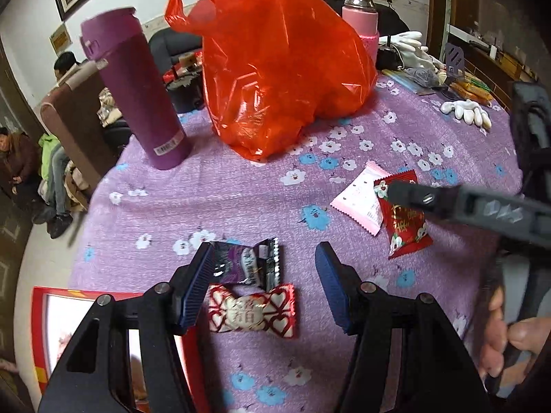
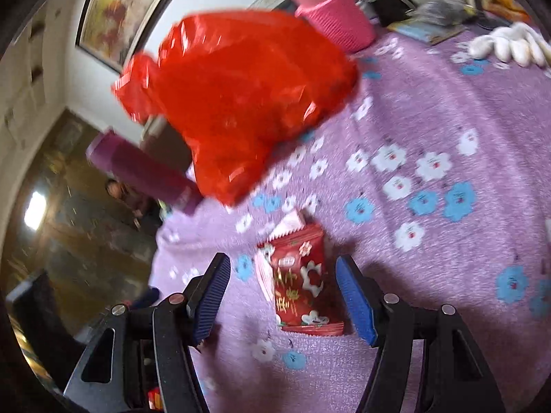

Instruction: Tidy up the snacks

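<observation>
Table covered by a purple cloth (image 1: 206, 199) printed with white and blue flowers. Far centre: a red plastic bag (image 1: 275, 69), standing slumped. Far left: an upright purple flask (image 1: 137, 93). Behind the bag, far right: a pink-sleeved bottle (image 1: 361, 13). Far right edge: white gloves (image 1: 465, 112) and assorted clutter. Right of centre: a pink-white snack packet (image 1: 358, 196), partly overlapped by a red snack packet (image 1: 406, 227). Near centre: a dark purple candy (image 1: 248, 261), with a red-and-white heart-patterned candy (image 1: 251, 311) just beside it on the near side. Near left: a red-bordered box (image 1: 41, 323) at the table's edge.
</observation>
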Available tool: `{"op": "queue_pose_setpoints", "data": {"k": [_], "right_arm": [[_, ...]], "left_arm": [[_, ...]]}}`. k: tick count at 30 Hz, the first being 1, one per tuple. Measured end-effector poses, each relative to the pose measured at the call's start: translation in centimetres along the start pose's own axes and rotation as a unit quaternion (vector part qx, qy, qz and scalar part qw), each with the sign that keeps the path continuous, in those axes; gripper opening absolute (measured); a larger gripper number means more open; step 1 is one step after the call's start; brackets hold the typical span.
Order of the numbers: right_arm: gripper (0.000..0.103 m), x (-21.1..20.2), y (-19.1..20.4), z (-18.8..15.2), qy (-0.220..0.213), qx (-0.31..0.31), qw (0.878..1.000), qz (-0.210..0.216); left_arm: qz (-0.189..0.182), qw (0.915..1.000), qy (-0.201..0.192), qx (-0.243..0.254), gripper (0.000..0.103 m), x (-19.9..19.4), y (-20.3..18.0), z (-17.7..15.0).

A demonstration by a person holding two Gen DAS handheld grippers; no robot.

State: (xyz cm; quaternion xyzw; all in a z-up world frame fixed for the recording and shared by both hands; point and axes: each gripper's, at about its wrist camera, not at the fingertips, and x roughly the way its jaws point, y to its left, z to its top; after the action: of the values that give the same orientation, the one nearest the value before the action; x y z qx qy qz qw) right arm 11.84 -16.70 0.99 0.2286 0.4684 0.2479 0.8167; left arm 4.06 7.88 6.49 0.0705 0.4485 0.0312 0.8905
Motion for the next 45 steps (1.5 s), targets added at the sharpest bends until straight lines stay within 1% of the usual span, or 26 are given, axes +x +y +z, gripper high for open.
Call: {"op": "queue_pose_setpoints", "data": {"k": [3, 6, 7, 8, 10, 12, 13, 15, 16, 19, 20, 25, 29, 32, 36, 38, 40, 42, 45], "right_arm": [[0.065, 1.1, 0.9, -0.3, 0.001, -0.041, 0.998, -0.047], [0.060, 1.7, 2.0, -0.8, -0.007, -0.088, 0.992, -0.085], [0.053, 1.8, 2.3, -0.9, -0.009, -0.101, 0.990, -0.102], [0.043, 2.0, 2.6, -1.1, -0.012, -0.119, 0.985, -0.126], [0.039, 2.4, 3.1, -1.3, -0.009, -0.147, 0.978, -0.150], [0.037, 2.1, 2.7, -1.0, -0.009, -0.136, 0.977, -0.164], [0.036, 1.7, 2.0, -0.7, -0.015, -0.129, 0.974, -0.185], [0.036, 0.7, 0.7, 0.1, -0.026, -0.106, 0.972, -0.206], [0.035, -0.2, -0.8, 0.8, -0.032, -0.079, 0.976, -0.202], [0.034, -1.5, -2.9, 1.6, -0.044, -0.044, 0.977, -0.204], [0.034, -1.9, -3.4, 1.8, -0.045, -0.033, 0.979, -0.197], [0.034, -2.2, -4.2, 2.3, -0.043, -0.018, 0.982, -0.186], [0.034, -2.5, -4.7, 2.6, -0.042, 0.004, 0.986, -0.162], [0.034, -2.8, -5.4, 2.7, -0.040, 0.021, 0.988, -0.146], [0.035, -2.6, -5.2, 2.6, -0.040, 0.017, 0.988, -0.150], [0.035, -2.7, -5.2, 2.6, -0.040, 0.022, 0.988, -0.145], [0.035, -2.7, -5.3, 2.6, -0.040, 0.025, 0.989, -0.142], [0.035, -2.7, -5.2, 2.6, -0.041, 0.023, 0.988, -0.144], [0.036, -2.7, -5.3, 2.6, -0.041, 0.025, 0.989, -0.143]], "left_arm": [[0.002, 1.0000, -0.002, 0.003, 0.059, -0.7, 0.3, -0.4], [0.007, 0.9999, -0.004, 0.009, 0.059, -1.0, 0.4, -0.6], [0.007, 0.9999, -0.004, 0.011, 0.059, -1.0, 0.3, -0.5], [0.006, 0.9999, -0.003, 0.014, 0.059, -0.9, 0.1, -0.5], [0.009, 0.9997, -0.002, 0.022, 0.059, -0.6, -0.5, -0.2], [0.008, 0.9995, -0.003, 0.029, 0.059, -0.4, -1.2, 0.0], [0.009, 0.9993, -0.004, 0.035, 0.059, -0.1, -1.8, 0.3], [0.011, 0.9989, -0.005, 0.046, 0.059, 0.4, -2.8, 0.9], [0.011, 0.9984, -0.008, 0.055, 0.059, 0.8, -3.4, 1.3], [0.015, 0.9970, -0.009, 0.076, 0.059, 2.2, -5.2, 2.6], [0.012, 0.9967, -0.006, 0.080, 0.059, 2.8, -5.8, 3.0], [-0.001, 0.9963, 0.007, 0.085, 0.059, 4.9, -8.4, 4.0], [-0.003, 0.9953, 0.012, 0.096, 0.059, 6.1, -10.0, 4.2], [-0.007, 0.9959, 0.020, 0.088, 0.059, 6.9, -10.2, 4.6], [-0.027, 0.9971, 0.020, 0.068, 0.059, 7.3, -10.3, 5.0], [-0.034, 0.9979, 0.019, 0.052, 0.059, 7.2, -10.1, 5.5], [-0.032, 0.9987, 0.017, 0.037, 0.059, 7.1, -9.7, 6.0], [-0.027, 0.9990, 0.018, 0.032, 0.059, 7.5, -9.8, 6.3], [-0.012, 0.9991, 0.035, 0.018, 0.059, 9.0, -10.2, 6.8]]}}
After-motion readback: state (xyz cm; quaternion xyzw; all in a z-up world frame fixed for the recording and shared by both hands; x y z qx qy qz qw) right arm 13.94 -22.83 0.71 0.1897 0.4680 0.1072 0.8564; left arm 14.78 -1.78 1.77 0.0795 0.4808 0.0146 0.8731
